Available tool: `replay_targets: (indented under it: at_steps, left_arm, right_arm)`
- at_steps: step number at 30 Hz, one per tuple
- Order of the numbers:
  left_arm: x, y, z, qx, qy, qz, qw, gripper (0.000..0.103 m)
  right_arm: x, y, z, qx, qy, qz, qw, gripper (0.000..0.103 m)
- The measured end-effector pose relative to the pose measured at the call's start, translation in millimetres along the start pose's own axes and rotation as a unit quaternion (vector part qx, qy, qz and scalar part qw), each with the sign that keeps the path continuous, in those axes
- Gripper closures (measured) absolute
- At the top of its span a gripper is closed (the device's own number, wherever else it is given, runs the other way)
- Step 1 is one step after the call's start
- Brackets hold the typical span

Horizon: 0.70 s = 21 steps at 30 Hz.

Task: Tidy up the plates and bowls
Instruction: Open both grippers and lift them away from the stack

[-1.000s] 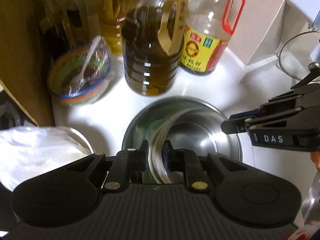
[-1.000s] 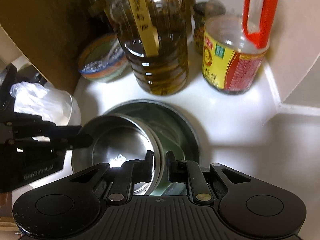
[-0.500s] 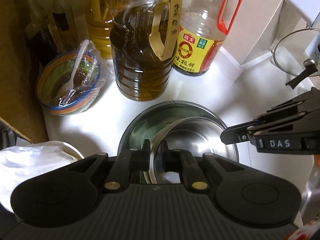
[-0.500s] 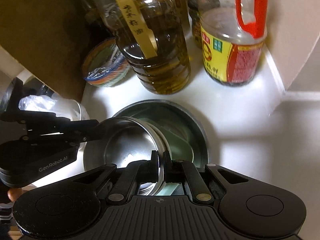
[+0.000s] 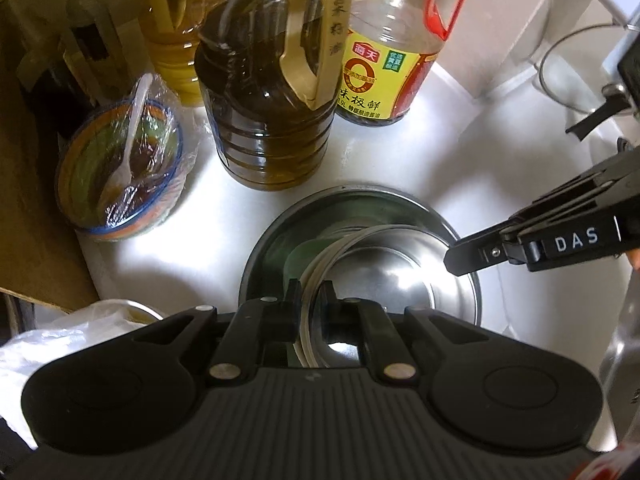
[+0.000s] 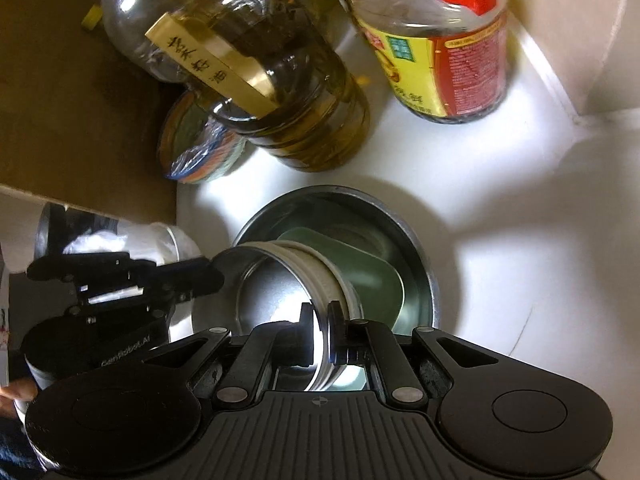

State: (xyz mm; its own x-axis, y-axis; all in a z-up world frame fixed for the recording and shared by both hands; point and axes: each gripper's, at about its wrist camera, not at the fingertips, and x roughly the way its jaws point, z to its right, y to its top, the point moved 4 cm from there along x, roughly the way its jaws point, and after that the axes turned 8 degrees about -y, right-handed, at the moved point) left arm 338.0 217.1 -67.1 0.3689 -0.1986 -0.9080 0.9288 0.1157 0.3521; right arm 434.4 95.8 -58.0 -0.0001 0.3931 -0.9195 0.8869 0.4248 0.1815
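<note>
On white counter (image 5: 472, 128), both grippers clenched on rim of steel bowl (image 5: 404, 276), left gripper (image 5: 310, 292) and right gripper (image 6: 320, 316) on opposite sides, bowl tilted inside larger steel basin (image 6: 420, 256), green dish (image 6: 372, 276) beneath, oil bottle (image 5: 268, 108) behind.

We look down from just behind each hand-held gripper, very close to the white bench (image 5: 472, 128). Both views face the same way, toward the bottles at the back. Both show the steel bowls (image 5: 400, 276) right past the fingertips, the big oil bottle (image 6: 304, 120) beyond, and the other hand-held gripper at one side.
</note>
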Motion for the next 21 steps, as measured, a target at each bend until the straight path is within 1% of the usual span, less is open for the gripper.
replay_targets:
  at_steps: [1,3,5,8,9,10,11,12,13,16,17,21]
  left_arm:
    - [0,-1,1,0.003,0.002,0.002,1.0,0.095]
    - [-2,-2,1,-0.006,-0.008,0.007,0.9999,0.094]
    - [-5,-3,0,-0.011,-0.007,0.014,0.9998,0.086]
    - [-16,-6,0,-0.01,0.005,0.034,0.9994,0.077]
    - [-20,-7,0,-0.01,0.01,0.04,0.9991,0.077]
    - [-25,-9,0,-0.011,0.013,0.049,0.9987,0.076]
    - [-30,-10,1,-0.013,0.014,0.056,0.9982,0.074]
    - [-35,-13,2,-0.015,0.014,0.064,0.9977,0.072]
    - [-41,-15,3,-0.016,0.014,0.074,0.997,0.068]
    - [-59,-24,11,-0.016,0.024,0.107,0.9938,0.066]
    - [-64,-28,14,-0.015,0.03,0.119,0.9924,0.063]
    - [-81,-52,30,-0.013,0.057,0.16,0.9854,0.057]
  right_arm:
    - [-1,-2,-2,-0.005,-0.007,0.009,1.0,0.097]
    - [-5,-9,-8,-0.035,-0.024,0.034,0.999,0.097]
    - [-6,-15,-11,-0.049,-0.038,0.053,0.997,0.096]
    - [-11,-22,-15,-0.064,-0.049,0.082,0.993,0.09]
    - [-14,-25,-15,-0.066,-0.051,0.092,0.992,0.083]
    - [-17,-28,-15,-0.066,-0.047,0.103,0.991,0.072]
    - [-20,-31,-14,-0.064,-0.04,0.113,0.991,0.066]
    - [-23,-33,-14,-0.063,-0.035,0.125,0.99,0.056]
    - [-27,-38,-13,-0.064,-0.034,0.14,0.988,0.052]
    - [-39,-55,-13,-0.065,-0.044,0.185,0.98,0.049]
    - [-43,-62,-12,-0.067,-0.048,0.2,0.976,0.048]
    - [-52,-97,-13,-0.082,-0.07,0.256,0.961,0.043]
